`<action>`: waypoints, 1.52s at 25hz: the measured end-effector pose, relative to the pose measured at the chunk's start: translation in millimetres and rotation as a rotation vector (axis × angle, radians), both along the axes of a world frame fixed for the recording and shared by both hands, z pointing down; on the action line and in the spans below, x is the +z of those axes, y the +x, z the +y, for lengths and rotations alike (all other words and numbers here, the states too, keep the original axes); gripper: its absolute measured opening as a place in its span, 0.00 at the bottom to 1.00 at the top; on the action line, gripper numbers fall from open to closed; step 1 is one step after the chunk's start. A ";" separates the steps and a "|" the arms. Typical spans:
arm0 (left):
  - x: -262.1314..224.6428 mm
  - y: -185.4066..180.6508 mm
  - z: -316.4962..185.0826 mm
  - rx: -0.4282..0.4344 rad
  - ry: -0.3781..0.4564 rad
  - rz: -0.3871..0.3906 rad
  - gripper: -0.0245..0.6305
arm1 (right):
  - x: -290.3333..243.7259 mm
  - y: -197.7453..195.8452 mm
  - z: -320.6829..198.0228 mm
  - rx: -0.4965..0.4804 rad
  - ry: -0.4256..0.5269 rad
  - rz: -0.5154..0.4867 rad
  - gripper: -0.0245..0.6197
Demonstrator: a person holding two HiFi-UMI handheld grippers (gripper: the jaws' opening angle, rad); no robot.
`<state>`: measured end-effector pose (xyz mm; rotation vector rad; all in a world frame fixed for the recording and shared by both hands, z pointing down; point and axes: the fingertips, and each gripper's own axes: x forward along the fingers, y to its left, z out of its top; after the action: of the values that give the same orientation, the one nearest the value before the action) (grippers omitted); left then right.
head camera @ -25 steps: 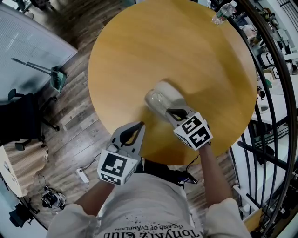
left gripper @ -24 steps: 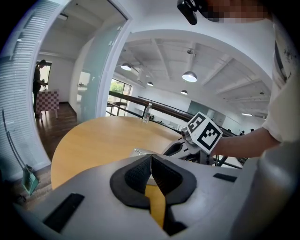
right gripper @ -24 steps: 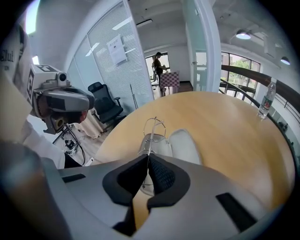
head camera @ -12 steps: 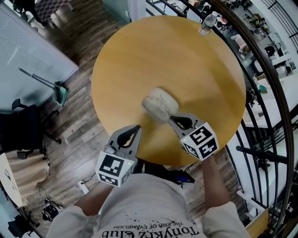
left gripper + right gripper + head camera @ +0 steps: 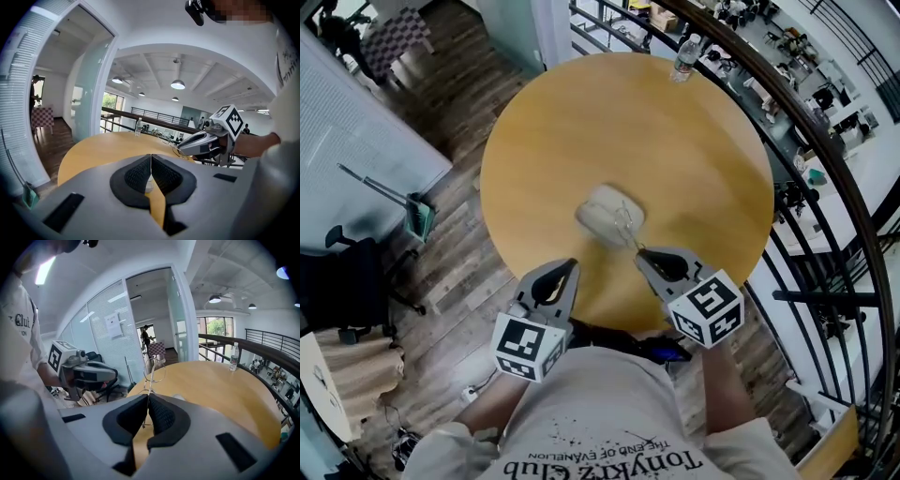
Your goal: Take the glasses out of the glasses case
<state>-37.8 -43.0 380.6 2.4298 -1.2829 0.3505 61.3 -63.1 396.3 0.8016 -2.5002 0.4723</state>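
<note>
The pale grey glasses case (image 5: 609,214) lies near the middle of the round wooden table (image 5: 694,150). My right gripper (image 5: 643,255) is just off the case's near right side, shut on thin wire-framed glasses (image 5: 156,368). In the right gripper view the frame stands up out of the closed jaws of the right gripper (image 5: 147,404), clear of the case. My left gripper (image 5: 568,268) hovers at the table's near edge, left of the case, and its pads (image 5: 140,171) are pressed together with nothing between them. The left gripper view also catches the right gripper (image 5: 180,147).
A water bottle (image 5: 682,58) stands at the table's far edge beside a dark railing (image 5: 825,159). On the wood floor to the left are a broom with dustpan (image 5: 414,208) and a black chair (image 5: 342,267). A glass partition (image 5: 105,348) stands on that side.
My right gripper has drawn back from the case toward me, bringing the glasses with it. The left gripper has stayed near the table edge. The head view has shifted slightly.
</note>
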 end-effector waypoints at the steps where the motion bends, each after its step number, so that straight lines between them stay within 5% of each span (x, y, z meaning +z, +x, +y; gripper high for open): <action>1: -2.5 1.6 2.8 0.005 0.005 0.000 0.07 | -5.9 0.9 5.7 0.008 0.009 -0.010 0.09; 16: -40.6 7.4 7.5 0.019 0.097 0.019 0.07 | -81.1 6.5 33.0 0.144 0.151 -0.162 0.09; 38: -42.7 0.7 15.6 0.031 0.091 0.020 0.07 | -87.0 -11.0 43.6 0.136 0.166 -0.160 0.09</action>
<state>-37.2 -27.4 337.9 2.5246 -1.2798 0.2820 50.3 -19.5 309.3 1.0403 -2.6706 0.3920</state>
